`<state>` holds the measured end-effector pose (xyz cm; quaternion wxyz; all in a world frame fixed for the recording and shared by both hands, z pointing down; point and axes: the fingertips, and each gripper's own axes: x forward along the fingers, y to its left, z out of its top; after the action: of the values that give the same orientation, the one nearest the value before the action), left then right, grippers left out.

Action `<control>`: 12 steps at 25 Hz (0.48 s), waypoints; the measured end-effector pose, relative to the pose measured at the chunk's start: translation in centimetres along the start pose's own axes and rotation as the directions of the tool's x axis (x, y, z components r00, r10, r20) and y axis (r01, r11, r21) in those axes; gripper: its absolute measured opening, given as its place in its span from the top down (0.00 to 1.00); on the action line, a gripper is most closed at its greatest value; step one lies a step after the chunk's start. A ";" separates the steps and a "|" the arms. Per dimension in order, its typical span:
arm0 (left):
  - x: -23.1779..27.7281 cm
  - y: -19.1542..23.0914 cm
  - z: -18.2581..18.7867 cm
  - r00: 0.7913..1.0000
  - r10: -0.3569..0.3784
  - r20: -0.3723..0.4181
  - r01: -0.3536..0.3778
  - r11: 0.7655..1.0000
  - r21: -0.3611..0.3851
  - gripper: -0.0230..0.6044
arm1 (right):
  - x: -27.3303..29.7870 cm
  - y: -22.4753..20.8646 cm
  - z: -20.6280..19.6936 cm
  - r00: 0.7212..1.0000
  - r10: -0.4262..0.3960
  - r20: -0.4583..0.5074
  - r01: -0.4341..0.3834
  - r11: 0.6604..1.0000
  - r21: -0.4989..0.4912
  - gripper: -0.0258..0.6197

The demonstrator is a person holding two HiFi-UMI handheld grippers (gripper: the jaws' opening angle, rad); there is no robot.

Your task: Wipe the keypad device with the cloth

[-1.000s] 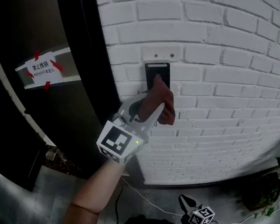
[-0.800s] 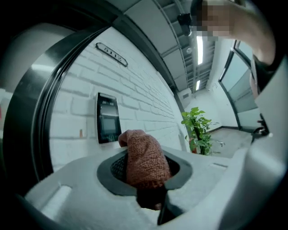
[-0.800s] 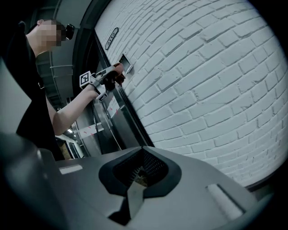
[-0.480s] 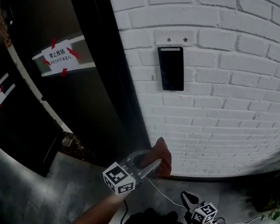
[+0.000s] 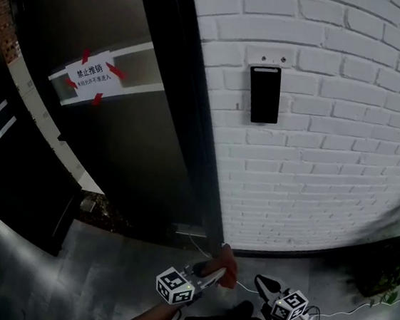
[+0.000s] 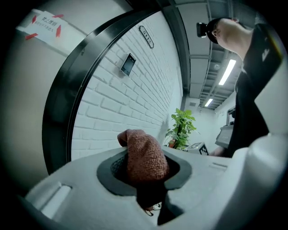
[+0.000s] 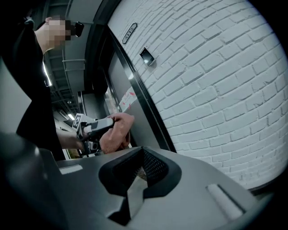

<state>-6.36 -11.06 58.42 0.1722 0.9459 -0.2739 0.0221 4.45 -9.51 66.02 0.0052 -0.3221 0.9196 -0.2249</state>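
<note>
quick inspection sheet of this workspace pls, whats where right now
surface: white brick wall
job's things: keypad device mounted on the wall, nothing touching it; reddish cloth in the left tool
clutter: nothing seen
grippers: left tool shut on the cloth, held low, away from the wall; right tool jaws apart, empty
cables: white cable on the floor
surroundings: dark door with taped notice; potted plant
</note>
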 end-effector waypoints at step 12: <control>-7.8 -5.4 -9.8 0.988 -0.105 -0.109 0.104 0.994 -0.021 0.80 | -3.2 10.2 -6.2 0.995 -0.098 -0.029 0.097 0.995 -0.017 0.96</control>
<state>-9.60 0.52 64.90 0.1952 0.9550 -0.2142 0.0629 -0.01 1.96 66.91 -0.0218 -0.3634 0.9044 -0.2224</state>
